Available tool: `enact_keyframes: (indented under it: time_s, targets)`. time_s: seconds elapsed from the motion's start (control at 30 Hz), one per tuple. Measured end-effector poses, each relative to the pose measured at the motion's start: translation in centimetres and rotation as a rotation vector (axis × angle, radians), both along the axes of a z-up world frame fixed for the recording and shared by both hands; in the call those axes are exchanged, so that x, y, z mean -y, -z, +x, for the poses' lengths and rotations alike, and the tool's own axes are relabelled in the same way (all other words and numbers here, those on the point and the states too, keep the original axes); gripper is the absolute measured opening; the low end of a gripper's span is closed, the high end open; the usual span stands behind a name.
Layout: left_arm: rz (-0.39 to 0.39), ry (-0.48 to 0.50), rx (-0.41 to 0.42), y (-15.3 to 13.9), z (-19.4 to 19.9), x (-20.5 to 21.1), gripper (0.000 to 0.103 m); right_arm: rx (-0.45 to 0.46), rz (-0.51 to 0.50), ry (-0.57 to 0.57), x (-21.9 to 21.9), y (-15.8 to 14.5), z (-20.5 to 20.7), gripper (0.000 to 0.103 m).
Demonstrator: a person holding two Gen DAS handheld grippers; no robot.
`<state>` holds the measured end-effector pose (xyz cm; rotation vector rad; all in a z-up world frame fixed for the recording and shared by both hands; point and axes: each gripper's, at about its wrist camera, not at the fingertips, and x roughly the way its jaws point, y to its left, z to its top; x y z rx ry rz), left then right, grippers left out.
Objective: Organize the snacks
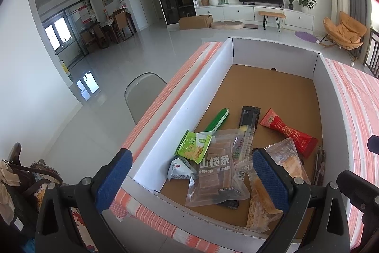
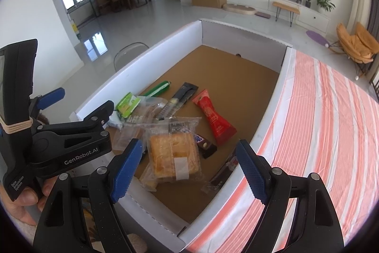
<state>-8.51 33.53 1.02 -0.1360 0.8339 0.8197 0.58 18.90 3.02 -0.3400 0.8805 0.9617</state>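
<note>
Both jaws gape wide, empty — left gripper (image 1: 191, 178), right gripper (image 2: 189, 171) above box (image 1: 189, 96).

My left gripper (image 2: 78, 108) and right gripper (image 2: 189, 167) are black plastic clamps with blue textured pads (image 2: 124, 166), silver rivets, white GenRobot.AI lettering and a tan rubber band (image 2: 16, 127) wrapped round the left handle.

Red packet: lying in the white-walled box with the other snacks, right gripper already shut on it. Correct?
Not quite. The red packet does lie in the white-walled box among the other snacks, but the right gripper is open and holds nothing; its blue pads stand wide apart above the bread packet. The right wrist view shows it.
</note>
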Motion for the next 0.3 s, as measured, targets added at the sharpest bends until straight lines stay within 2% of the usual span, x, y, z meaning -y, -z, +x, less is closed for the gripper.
enact_keyframes:
  time_s: [0.3]
  targets:
    - [0.002,-0.014,0.023,0.10,-0.40,-0.06,0.101,-0.003,-0.001,0.000,-0.11,0.17,-0.07,0.084]
